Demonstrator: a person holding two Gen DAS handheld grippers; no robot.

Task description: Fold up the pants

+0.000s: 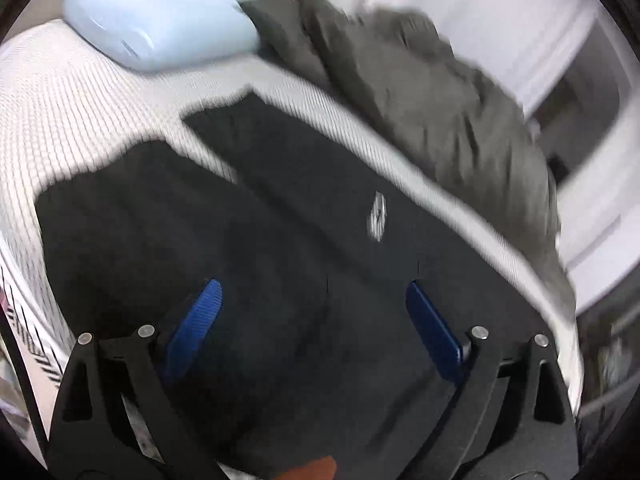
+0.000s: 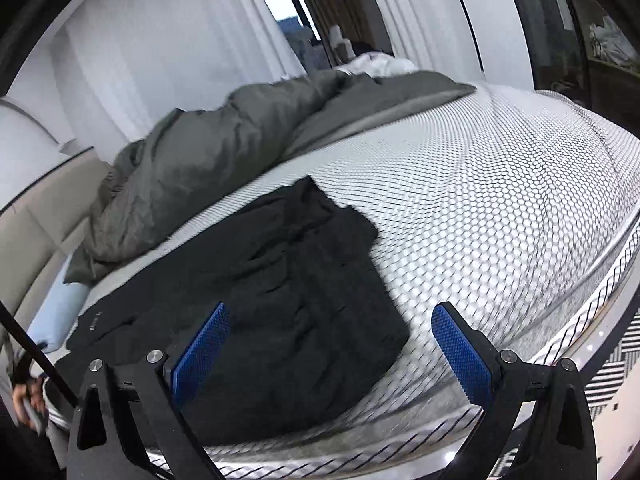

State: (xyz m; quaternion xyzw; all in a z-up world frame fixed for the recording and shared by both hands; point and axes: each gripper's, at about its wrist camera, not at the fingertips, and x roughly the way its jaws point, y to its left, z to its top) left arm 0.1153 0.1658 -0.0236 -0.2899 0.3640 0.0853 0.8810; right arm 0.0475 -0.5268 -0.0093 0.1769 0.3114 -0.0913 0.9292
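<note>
Black pants (image 1: 280, 208) lie spread on a white honeycomb-patterned mattress (image 1: 80, 120), both legs pointing away from the left wrist camera, with a small white logo (image 1: 378, 216) on the right leg. My left gripper (image 1: 314, 300) is open and empty, just above the pants. In the right wrist view the pants (image 2: 304, 280) lie rumpled on the mattress (image 2: 500, 208). My right gripper (image 2: 332, 320) is open and empty over the pants' near right edge.
A rumpled grey duvet (image 1: 432, 96) lies beyond the pants, also in the right wrist view (image 2: 208, 152). A light blue pillow (image 1: 160, 24) sits at the headboard end. The mattress edge (image 2: 600, 292) drops off at right, with a striped rug (image 2: 616, 376) below.
</note>
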